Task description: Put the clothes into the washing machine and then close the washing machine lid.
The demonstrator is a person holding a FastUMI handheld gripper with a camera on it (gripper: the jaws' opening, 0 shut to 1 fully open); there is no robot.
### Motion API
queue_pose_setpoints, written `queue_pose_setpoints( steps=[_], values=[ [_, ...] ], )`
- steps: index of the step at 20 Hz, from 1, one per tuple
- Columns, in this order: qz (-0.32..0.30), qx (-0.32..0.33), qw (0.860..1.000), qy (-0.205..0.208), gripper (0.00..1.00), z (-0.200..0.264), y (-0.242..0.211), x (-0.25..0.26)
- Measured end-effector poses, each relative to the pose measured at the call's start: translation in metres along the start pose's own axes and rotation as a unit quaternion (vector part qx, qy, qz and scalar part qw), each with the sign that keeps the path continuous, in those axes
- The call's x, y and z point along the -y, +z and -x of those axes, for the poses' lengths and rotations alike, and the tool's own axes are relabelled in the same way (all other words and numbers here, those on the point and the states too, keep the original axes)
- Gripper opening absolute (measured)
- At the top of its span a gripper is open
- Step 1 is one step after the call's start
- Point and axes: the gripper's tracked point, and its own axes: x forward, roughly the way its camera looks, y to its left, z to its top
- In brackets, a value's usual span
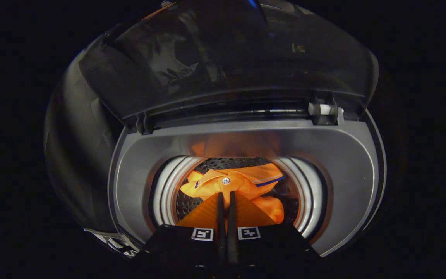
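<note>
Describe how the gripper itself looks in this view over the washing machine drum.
The gripper has two long, narrow fingers that run side by side and taper toward their tips. Each sits on a wedge-shaped part with a ribbed surface. Behind these is a dark, boxy body carrying two square black-and-white marker tags, one on each side. No cables, hand or sleeve can be seen.

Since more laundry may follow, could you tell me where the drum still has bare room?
Bare perforated drum wall shows beside and behind the orange shirt. The middle is crowded: the shirt is bunched just ahead of the nearly closed fingers. The lid stands raised, leaving the opening's grey rim passable.
</note>
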Motion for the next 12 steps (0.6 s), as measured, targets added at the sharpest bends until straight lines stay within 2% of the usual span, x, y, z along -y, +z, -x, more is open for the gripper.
queue_pose_setpoints(
  steps=[5, 7, 9, 12],
  values=[
    [-0.02, -0.005, 1.0, -0.021, 0.09, -0.011, -0.006, 0.007],
    [-0.021, 0.01, 0.999, -0.036, 0.21, -0.005, 0.0, 0.01],
    [-0.015, 0.016, 0.998, -0.054, 0.53, -0.004, 0.001, 0.016],
    [-0.014, 0.023, 0.998, -0.059, 1.0, 0.004, 0.002, 0.011]
  ],
)
